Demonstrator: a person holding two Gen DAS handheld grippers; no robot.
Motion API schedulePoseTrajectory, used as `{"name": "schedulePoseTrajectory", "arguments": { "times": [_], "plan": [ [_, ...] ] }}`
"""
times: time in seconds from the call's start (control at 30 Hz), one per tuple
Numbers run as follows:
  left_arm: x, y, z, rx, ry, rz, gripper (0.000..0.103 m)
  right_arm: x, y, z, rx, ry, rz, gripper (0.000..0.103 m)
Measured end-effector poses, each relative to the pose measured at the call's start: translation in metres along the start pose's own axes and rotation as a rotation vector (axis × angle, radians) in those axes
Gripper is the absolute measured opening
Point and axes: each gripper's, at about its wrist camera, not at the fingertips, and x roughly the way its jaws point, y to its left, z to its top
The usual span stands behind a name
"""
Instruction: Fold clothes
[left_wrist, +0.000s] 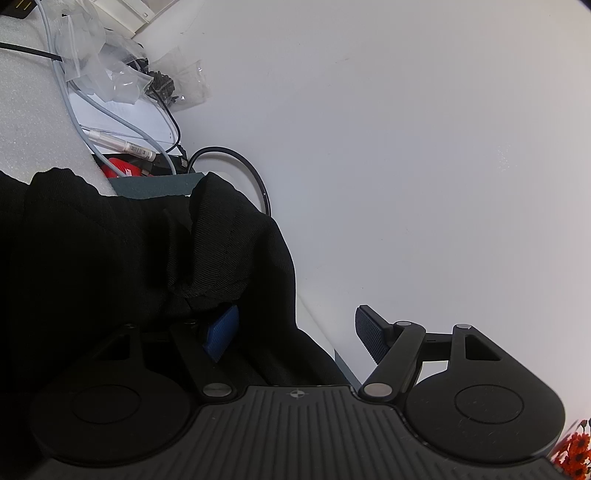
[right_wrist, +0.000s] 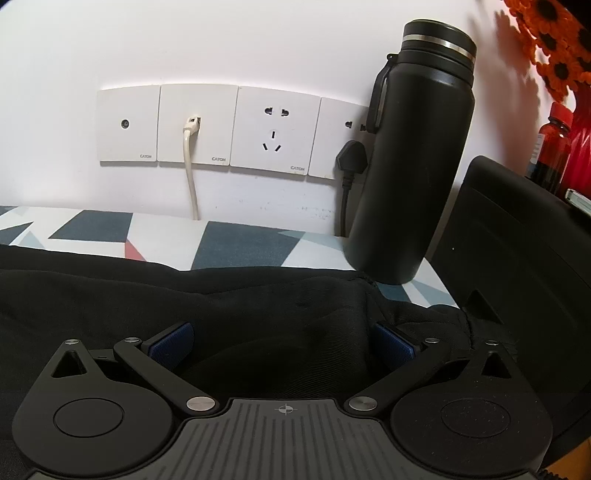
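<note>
On the patterned cloth, a black ribbed garment lies bunched near both grippers. Left gripper: jaws wide apart, one blue ridged pad tucked under a fold, other pad clear. Right gripper: released, fabric heaped betw. its pads. Far right, matte black bottle upright w/ lid on; contents can't tell.

— That garment is plain black, finely ribbed. The gripper pads?

— Blue, on black arms. The tablecloth shows grey, white and red triangles; the flask is black, silver-banded.
</note>
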Motion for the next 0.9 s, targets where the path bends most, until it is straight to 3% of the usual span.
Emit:
{"name": "schedulePoseTrajectory", "arguments": {
  "times": [0.5,0.7,0.77,0.9],
  "plan": [
    [-0.0006,0.0001,-0.0002,0.002,0.002,-0.006,0.074,0.0013,-0.0001,-0.0006,0.000,0.003,0.000,0.102],
    [0.0003,-0.0013,0.0002,0.012,0.009,-0.022,0.080,0.0017,0.0004,-0.0010,-0.002,0.005,-0.003,0.102],
    [0.0022,-0.0027,0.0002,0.025,0.016,-0.042,0.089,0.0020,0.0009,-0.0012,-0.005,0.006,-0.005,0.102],
    [0.0053,-0.0059,-0.0008,0.048,0.027,-0.060,0.094,0.0026,0.0018,-0.0015,-0.011,0.009,-0.009,0.102]
  ]
}}
